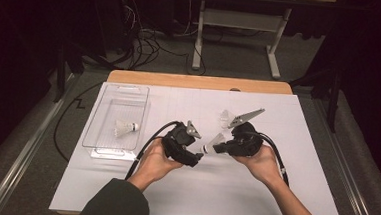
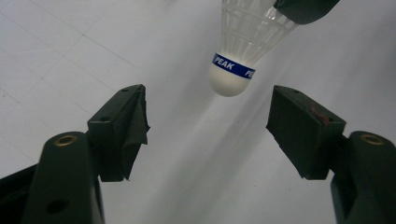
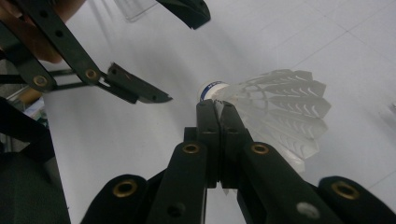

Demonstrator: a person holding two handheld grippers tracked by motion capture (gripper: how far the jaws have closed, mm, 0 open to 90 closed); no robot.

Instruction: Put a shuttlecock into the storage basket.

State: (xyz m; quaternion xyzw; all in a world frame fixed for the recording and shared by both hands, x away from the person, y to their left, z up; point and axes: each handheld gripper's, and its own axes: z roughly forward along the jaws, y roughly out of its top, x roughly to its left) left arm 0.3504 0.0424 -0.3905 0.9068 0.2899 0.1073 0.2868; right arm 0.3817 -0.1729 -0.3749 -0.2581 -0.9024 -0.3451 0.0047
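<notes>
A white shuttlecock (image 1: pixel 212 143) with a blue band hangs above the white mat, and my right gripper (image 1: pixel 218 148) is shut on its feather skirt. In the right gripper view the shut jaws (image 3: pixel 215 105) pinch the skirt (image 3: pixel 280 112) just behind the cork. My left gripper (image 1: pixel 199 156) faces it from the left and stands open. The left gripper view has the cork (image 2: pixel 229 79) pointing toward the wide gap of my left gripper (image 2: pixel 208 105), a little beyond the pads and touching neither. The left gripper's fingers (image 3: pixel 140 91) reach in beside the cork.
A clear plastic bin (image 1: pixel 107 147) at the mat's left holds another shuttlecock (image 1: pixel 125 127). A third shuttlecock (image 1: pixel 224 117) lies on the mat behind the right gripper. The white mat (image 1: pixel 283 193) has free room at front and right.
</notes>
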